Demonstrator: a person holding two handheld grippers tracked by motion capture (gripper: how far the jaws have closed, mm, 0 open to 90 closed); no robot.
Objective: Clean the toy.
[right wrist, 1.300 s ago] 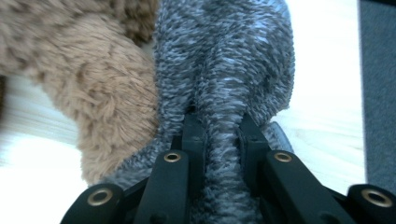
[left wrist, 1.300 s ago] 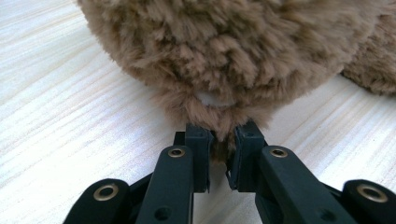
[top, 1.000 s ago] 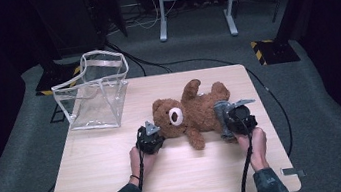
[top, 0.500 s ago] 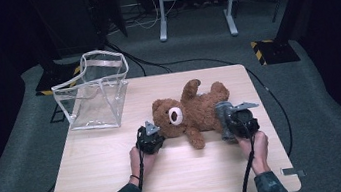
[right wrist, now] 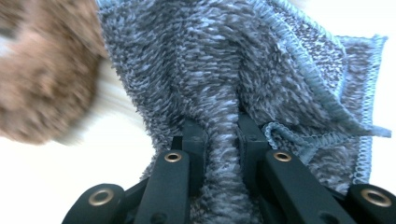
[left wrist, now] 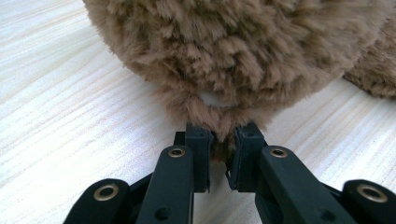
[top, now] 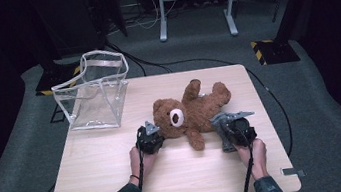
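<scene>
A brown teddy bear (top: 192,111) lies on its back in the middle of the wooden table (top: 96,157), head toward the left. My left gripper (top: 153,138) sits beside the head and is shut on a tuft of the bear's fur (left wrist: 223,135), most likely its ear. My right gripper (top: 223,126) is at the bear's right side, shut on a fold of grey-blue terry cloth (right wrist: 233,93) that drapes over its jaws. In the right gripper view the bear (right wrist: 42,70) is a blurred brown mass at the left. The cloth (top: 218,122) hangs close to the bear's leg.
A clear plastic tote bag (top: 94,91) with white trim stands open at the table's far left corner. Cables trail from both grippers over the near edge. Dark stands and a metal frame (top: 193,2) rise from the floor behind the table.
My right gripper has dropped a little toward the table with the cloth in it. The left gripper and the bear have stayed put.
</scene>
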